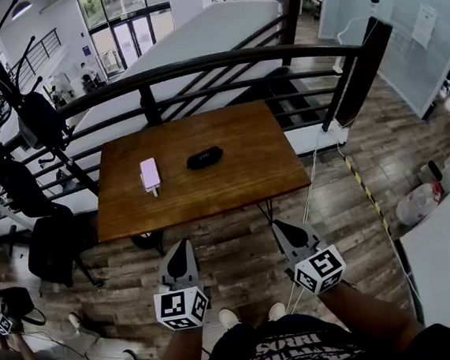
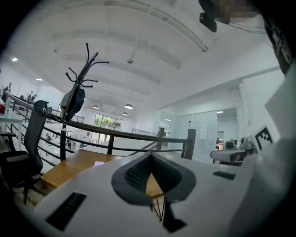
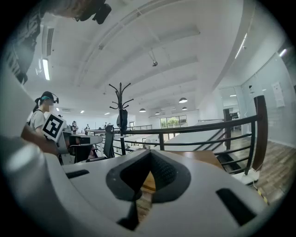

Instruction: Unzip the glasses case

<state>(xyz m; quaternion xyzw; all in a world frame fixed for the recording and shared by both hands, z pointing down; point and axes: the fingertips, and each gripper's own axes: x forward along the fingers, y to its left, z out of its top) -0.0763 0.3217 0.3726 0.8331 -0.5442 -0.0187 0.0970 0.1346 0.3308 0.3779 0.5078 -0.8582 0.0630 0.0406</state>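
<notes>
A black chair (image 1: 46, 232) and a coat stand (image 1: 7, 54) are at the left, beside the brown wooden desk (image 1: 233, 182). A dark railing (image 1: 221, 61) runs behind the desk's far edge.

On the desk, left of the middle, lies a flat pink box (image 1: 150, 174) with a small white piece at its near end. Just to its right, apart from it, lies the glasses case (image 1: 205, 158). It is black, long and rounded at both ends, and lies flat with its length across the desk, near the middle. It looks closed. Its zip is too small to make out, and what is inside cannot be seen.

Both grippers hang over the wooden floor (image 1: 239, 245) on the near side of the desk, well apart from the case and pointing toward it. The left gripper (image 1: 181, 247) has its jaws brought together at the tips, with nothing between them. The right gripper (image 1: 282, 227) is likewise closed tight and empty.
</notes>
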